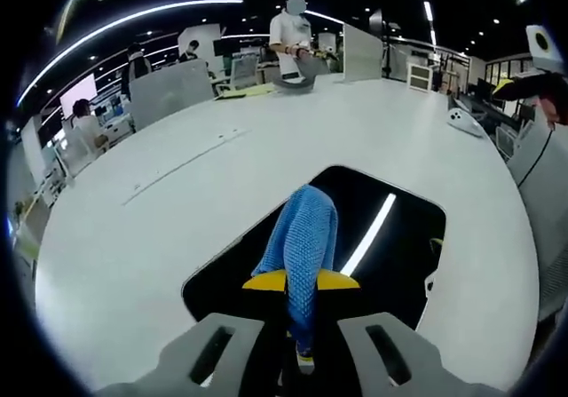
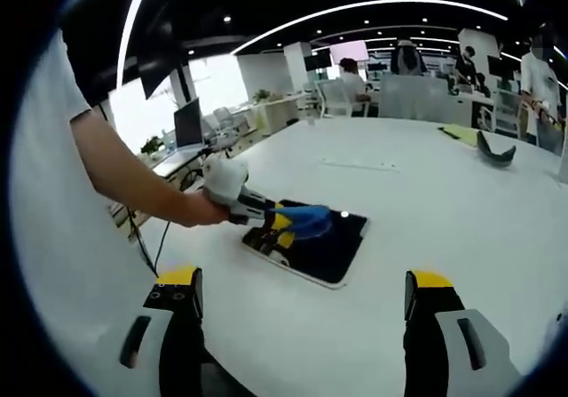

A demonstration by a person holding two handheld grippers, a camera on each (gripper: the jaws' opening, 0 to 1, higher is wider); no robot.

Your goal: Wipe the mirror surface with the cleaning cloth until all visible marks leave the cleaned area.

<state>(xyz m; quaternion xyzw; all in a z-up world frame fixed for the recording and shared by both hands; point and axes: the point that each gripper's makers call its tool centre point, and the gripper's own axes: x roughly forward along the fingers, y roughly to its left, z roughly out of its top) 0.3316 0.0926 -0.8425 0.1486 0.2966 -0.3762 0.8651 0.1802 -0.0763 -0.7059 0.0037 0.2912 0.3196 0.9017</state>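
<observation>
1. Spreading across both views, the white tabletop [image 1: 177, 193] carries everything; other people sit and stand at its far side among office desks and screens.
2. The mirror [image 2: 324, 246], a dark rectangular slab with rounded corners, lies flat on the tabletop near its edge, reflecting the black ceiling and one bright strip light. In the left gripper view it sits just ahead of the tool, its dark surface [image 1: 390, 237] running under the cloth.
3. A person's bare arm [image 2: 124, 170] reaches in from the left of the right gripper view, the hand wrapped around the left tool's white body.
4. The blue cleaning cloth [image 1: 302, 237] hangs bunched from the left tool [image 1: 300, 283] and trails forward over the mirror; in the right gripper view the cloth [image 2: 306, 219] lies on the mirror's near-left part.
5. The left tool's yellow-tipped jaws are pinched together on the cloth, with no gap between them.
6. The right tool [image 2: 302, 295] hovers over bare tabletop short of the mirror, its yellow-tipped jaws spread wide apart and gripping nothing.
</observation>
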